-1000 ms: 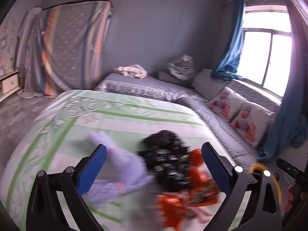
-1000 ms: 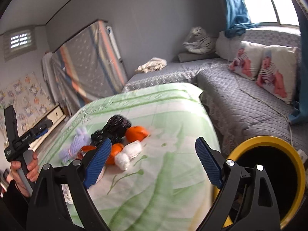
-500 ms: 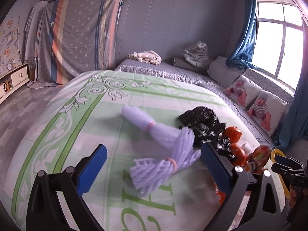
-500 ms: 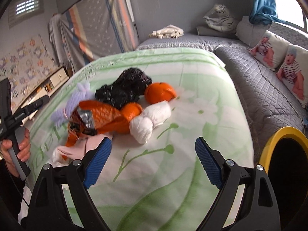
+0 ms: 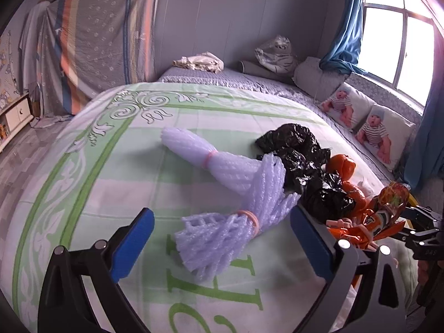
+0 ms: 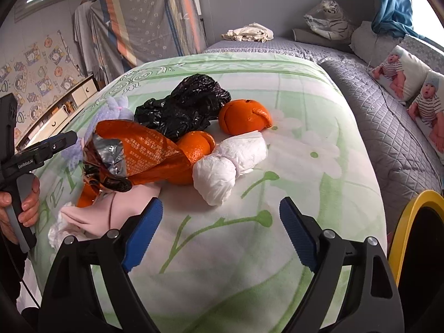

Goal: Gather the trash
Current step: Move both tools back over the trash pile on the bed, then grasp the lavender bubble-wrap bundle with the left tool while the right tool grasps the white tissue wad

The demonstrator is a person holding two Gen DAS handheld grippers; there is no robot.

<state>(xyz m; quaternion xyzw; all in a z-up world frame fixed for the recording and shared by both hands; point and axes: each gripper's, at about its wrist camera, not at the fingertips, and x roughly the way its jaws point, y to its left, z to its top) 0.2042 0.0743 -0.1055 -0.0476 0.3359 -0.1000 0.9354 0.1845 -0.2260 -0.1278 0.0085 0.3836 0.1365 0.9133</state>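
Step in hand, as judged: approach to the first pickup; nothing is gripped yet.

Left wrist view, left to right:
- Left gripper [image 5: 220,242]: jaws wide open and empty, low in the frame, straddling the near end of the item below.
- Lavender foam netting [image 5: 222,230]: two banded bundles lying crossed at frame centre on the bed [image 5: 116,166].
- Black plastic bag [image 5: 299,163]: crumpled, right of centre, touching the netting.
- Orange snack wrapper [image 5: 383,216]: lower right.

Right wrist view, left to right:
- Same wrapper [image 6: 138,152]: left of centre.
- Orange peels [image 6: 244,116]: centre.
- White tissue wad [image 6: 227,166]: centre, just above the jaws.
- Right gripper [image 6: 220,231]: jaws wide open and empty.
- Yellow-rimmed bin [image 6: 402,227]: lower right edge, beside the bed.

Next move, judged: lower the left jaws around the netting, close, carry it to the bin.

Change from half a second earlier: both views show the pile larger and lower in frame, so both grippers have closed in; jaw spread is unchanged.
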